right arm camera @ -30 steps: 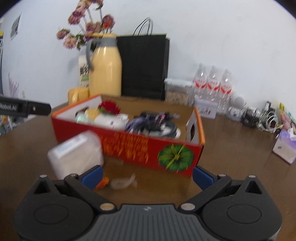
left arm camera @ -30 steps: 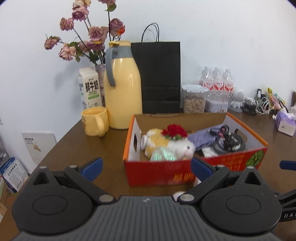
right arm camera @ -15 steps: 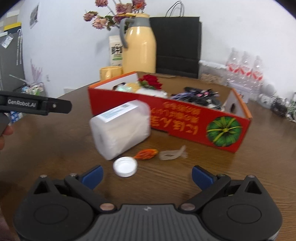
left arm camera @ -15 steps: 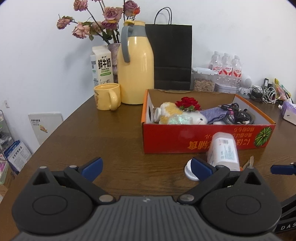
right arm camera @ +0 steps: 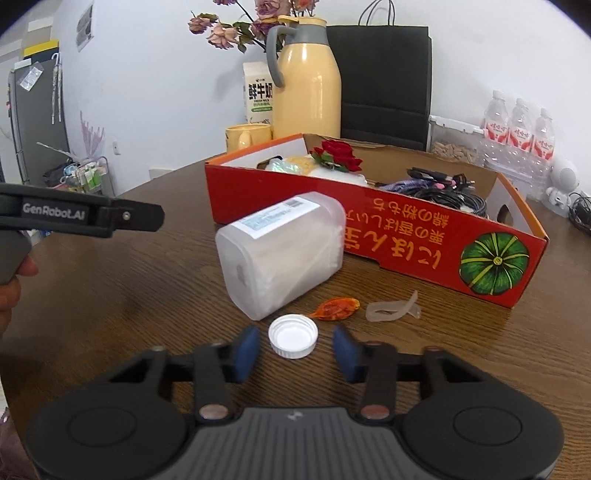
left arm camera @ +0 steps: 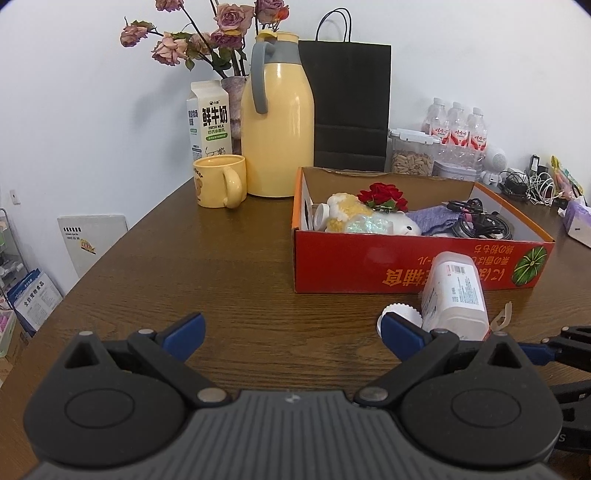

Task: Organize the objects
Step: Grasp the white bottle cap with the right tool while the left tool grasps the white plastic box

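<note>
A frosted plastic jar [right arm camera: 280, 254] lies on its side on the bench, its labelled face up, just before the red cardboard box [right arm camera: 424, 243]. Its white ribbed cap [right arm camera: 293, 336] rests open side up nearby — beside an orange wrapper [right arm camera: 338, 308] and a clear plastic strip [right arm camera: 393, 307].

At the back of the brown bench [left arm camera: 229, 280] a yellow thermos jug [left arm camera: 277, 136] stands upright with a yellow mug [left arm camera: 219, 181] just beside it, a milk carton [left arm camera: 209, 118] and a vase of faded pink roses [left arm camera: 207, 33] behind. A black paper bag [left arm camera: 349, 107] stands beside the jug (handles up). Further right are a clear jar of seeds [left arm camera: 412, 157], three water bottles [left arm camera: 458, 129], tangled cables [left arm camera: 528, 184] and a purple tissue pack [left arm camera: 578, 221].
</note>
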Tool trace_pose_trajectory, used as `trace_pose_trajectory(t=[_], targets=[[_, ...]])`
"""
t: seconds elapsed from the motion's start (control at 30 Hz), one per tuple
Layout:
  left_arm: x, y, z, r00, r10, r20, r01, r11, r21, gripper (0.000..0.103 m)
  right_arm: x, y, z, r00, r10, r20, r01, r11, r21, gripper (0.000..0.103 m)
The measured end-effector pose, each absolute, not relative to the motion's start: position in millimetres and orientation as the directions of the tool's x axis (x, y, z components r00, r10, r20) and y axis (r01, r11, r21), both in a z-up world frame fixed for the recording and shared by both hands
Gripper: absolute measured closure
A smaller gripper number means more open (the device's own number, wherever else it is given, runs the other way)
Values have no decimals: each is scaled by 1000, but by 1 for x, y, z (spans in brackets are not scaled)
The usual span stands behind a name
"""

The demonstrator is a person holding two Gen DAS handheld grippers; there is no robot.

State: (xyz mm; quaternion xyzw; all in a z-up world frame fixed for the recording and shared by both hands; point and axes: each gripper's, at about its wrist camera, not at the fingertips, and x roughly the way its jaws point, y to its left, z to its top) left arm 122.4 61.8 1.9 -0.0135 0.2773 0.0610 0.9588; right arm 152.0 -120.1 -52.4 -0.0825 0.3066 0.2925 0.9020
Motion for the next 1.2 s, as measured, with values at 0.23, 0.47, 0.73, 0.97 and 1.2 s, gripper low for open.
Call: trace_pose_trajectory(t=[0.23,0.47,0.73,0.97,1.2], targets=[[124,58,2,838,109,-534,-123,992,10,0,150,-123,-51,638,493,-592,-583,811,47,76],[128,50,9,847,95,-522,-107,994,8,0,150,-131,-48,670,487,-560,-561,826,48,76],[141,19,15,860,20,-509,-23,1000,0,0,155,-156,-43,748,428,-507,-488,873,17,76],[165,-16,0,843,-23,-538,47,998,31,0,162,-179,-43,778,389,-493,-432,901,29,76],[180,-38,-13,833,-33,-552,83,994,67,0,166,-190,-43,787,379,-487,-408,911,49,76]])
